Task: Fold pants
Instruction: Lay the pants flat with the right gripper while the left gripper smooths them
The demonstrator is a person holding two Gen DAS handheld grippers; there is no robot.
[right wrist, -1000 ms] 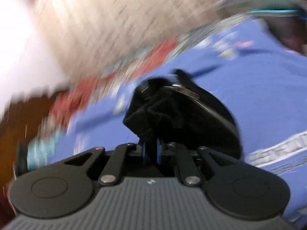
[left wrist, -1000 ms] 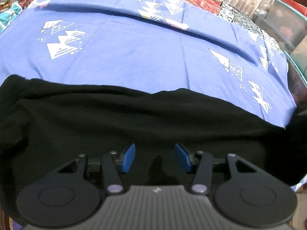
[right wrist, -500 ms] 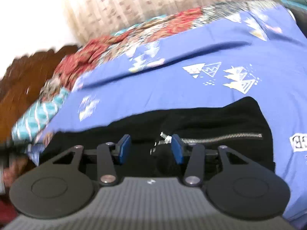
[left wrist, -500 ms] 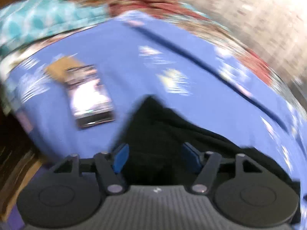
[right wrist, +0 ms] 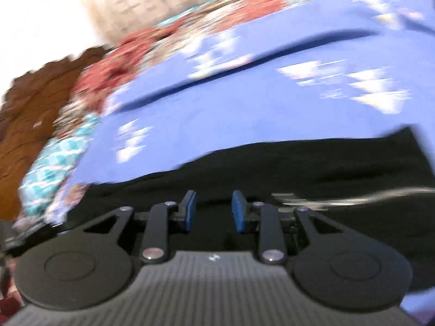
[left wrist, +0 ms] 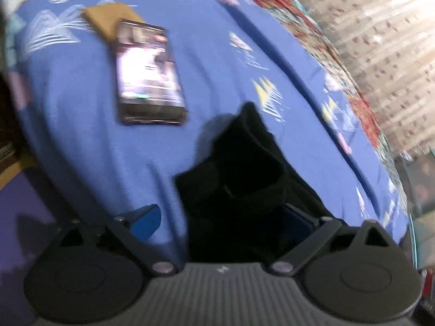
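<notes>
The black pants (left wrist: 244, 168) lie on a blue bedsheet (left wrist: 81, 141) with white triangle prints. In the left wrist view one narrow end of the pants sits between the wide-open blue pads of my left gripper (left wrist: 221, 221); the right pad is partly hidden behind the cloth. In the right wrist view the pants (right wrist: 299, 168) spread across the lower half, with a silver zipper (right wrist: 312, 199) at right. My right gripper (right wrist: 213, 212) is open just above the black cloth, holding nothing.
A phone (left wrist: 149, 76) with a lit screen lies on the sheet, far left of the pants, partly on a brown card (left wrist: 108, 19). A red patterned blanket (right wrist: 122, 70), a curtain (left wrist: 380, 40) and a wooden headboard (right wrist: 35, 108) lie beyond. The bed edge (left wrist: 68, 190) drops off at left.
My right gripper let go of the bunched pants and opened; the pants now lie flat. My left gripper swung left to the pants' end, bringing the phone into view, and stayed open.
</notes>
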